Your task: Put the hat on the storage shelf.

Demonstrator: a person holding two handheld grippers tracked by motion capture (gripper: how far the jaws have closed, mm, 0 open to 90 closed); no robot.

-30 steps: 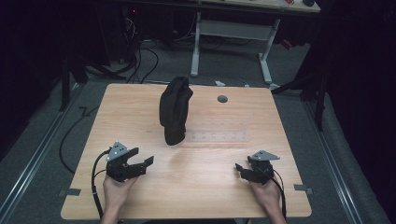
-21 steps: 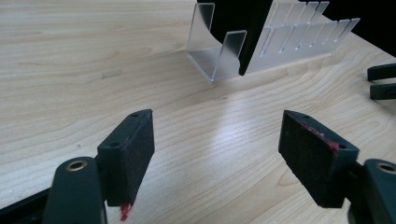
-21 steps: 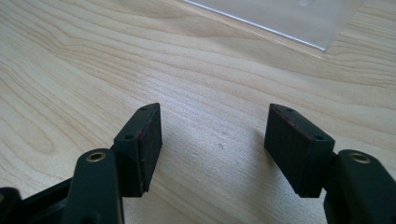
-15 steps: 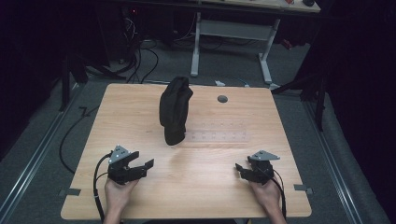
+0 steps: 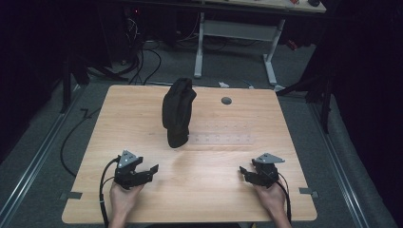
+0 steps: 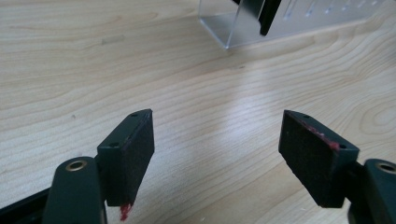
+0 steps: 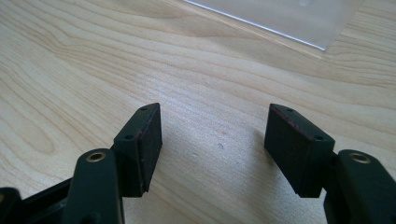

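Start of the reach, by the look of it: both left gripper (image 5: 142, 172) and right gripper (image 5: 253, 174) low near table edge (image 5: 190, 216), jaws apart and empty, dark cloth bundle (image 5: 177, 111) draped upright on clear rack (image 5: 223, 139) mid-table; next, likely forward to it.

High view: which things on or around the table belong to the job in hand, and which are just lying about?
Job:
- black bag, standing on the clear rack
- clear rack
- left gripper, jaws open
- right gripper, jaws open

Lying about:
- grey disc on the table
- white desk frame behind
- floor cables
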